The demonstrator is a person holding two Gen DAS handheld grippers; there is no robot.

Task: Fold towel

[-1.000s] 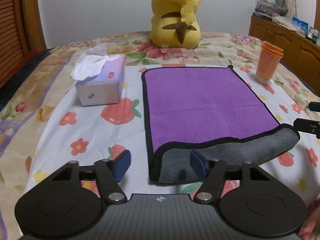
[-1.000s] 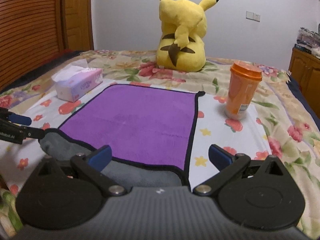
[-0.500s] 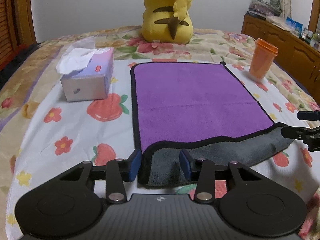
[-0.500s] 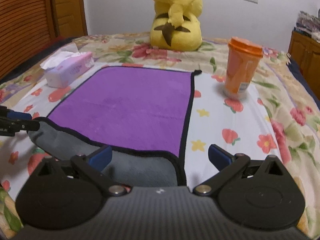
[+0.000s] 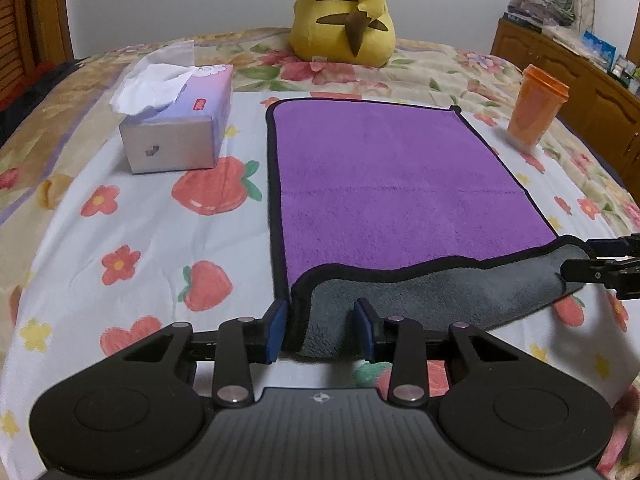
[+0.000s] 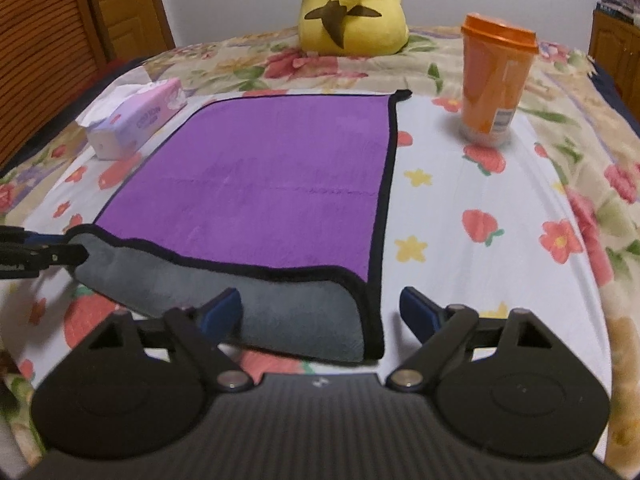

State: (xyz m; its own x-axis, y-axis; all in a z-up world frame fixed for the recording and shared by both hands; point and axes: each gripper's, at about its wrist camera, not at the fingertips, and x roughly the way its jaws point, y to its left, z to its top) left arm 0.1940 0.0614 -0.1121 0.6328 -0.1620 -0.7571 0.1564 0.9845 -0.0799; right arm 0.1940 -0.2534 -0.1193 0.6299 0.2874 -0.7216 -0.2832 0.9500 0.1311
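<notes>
A purple towel (image 5: 392, 184) with a black edge and a grey underside lies flat on the bed; it also shows in the right wrist view (image 6: 264, 184). Its near edge is turned over, showing a grey strip (image 5: 420, 300). My left gripper (image 5: 322, 328) is open, its blue pads either side of the towel's near left corner, low over the bed. My right gripper (image 6: 320, 312) is open wide around the near right corner (image 6: 360, 320). Each gripper's tip shows at the edge of the other's view.
A tissue box (image 5: 180, 132) stands left of the towel. An orange lidded cup (image 6: 492, 80) stands to its right. A yellow plush toy (image 5: 344, 12) sits at the far end of the bed. A wooden cabinet (image 5: 560, 60) is at the right.
Both grippers have moved forward and down to the towel's near corners. The left jaws have narrowed around the left corner. The right jaws stay wide open.
</notes>
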